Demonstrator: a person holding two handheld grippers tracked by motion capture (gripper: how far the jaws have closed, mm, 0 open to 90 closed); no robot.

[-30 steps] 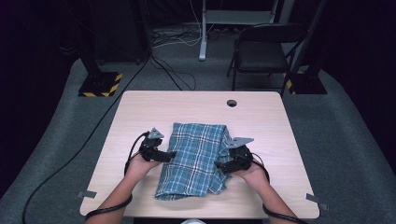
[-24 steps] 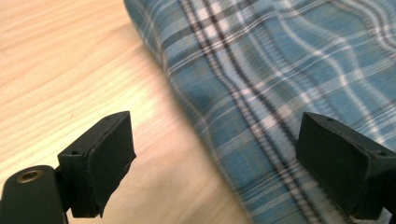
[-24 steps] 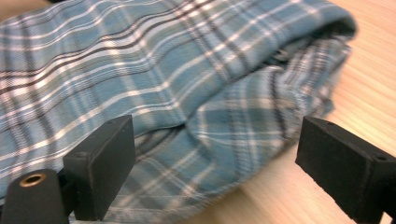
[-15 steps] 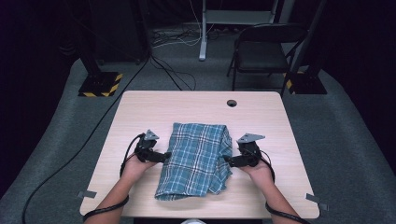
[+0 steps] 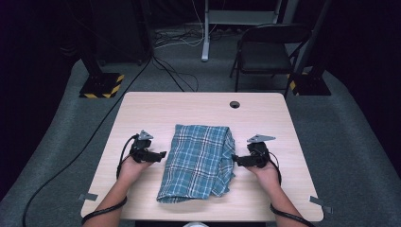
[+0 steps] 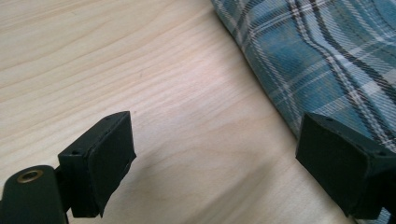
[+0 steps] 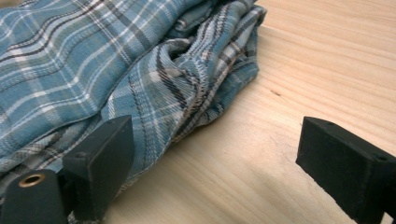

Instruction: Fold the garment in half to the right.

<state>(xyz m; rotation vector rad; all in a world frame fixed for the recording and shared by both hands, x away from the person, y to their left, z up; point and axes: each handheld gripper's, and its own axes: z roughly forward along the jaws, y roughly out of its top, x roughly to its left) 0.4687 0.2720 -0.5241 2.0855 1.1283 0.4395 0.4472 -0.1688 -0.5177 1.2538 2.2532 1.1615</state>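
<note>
Cloth: we see a blue plaid cloth (image 5: 201, 161) folded into a long block at the middle of the table (image 5: 189, 106), its long side running from the far half towards the near edge.
Cloth's right edge: in the right gripper view we find it bunched into loose folds (image 7: 196, 79), layers stacked and creased.
Cloth's left edge: in the left gripper view we see it (image 6: 280, 84) lying flat and fairly straight on the wood.
Left gripper: we see it (image 5: 161, 154) low over the table just beside the cloth's left edge, pointing at the cloth, held in the left hand (image 5: 131, 165).
Left claw: wide, nothing held; we see bare wood between the pads (image 6: 109, 161), and the right-hand pad stands over the cloth's border; whether it touches we cannot tell.
Right gripper: we see it (image 5: 235, 160) low at the cloth's right edge, pointing inward, held in the right hand (image 5: 265, 171).
Right claw: wide, nothing held; we see one pad (image 7: 105, 158) in front of the bunched fold and the other over bare wood.
Table: pale wood, with a round hole (image 5: 234, 104) near its far edge.
Behind the table: we see a folding chair (image 5: 270, 47) and cables (image 5: 175, 40) on the grey floor.
</note>
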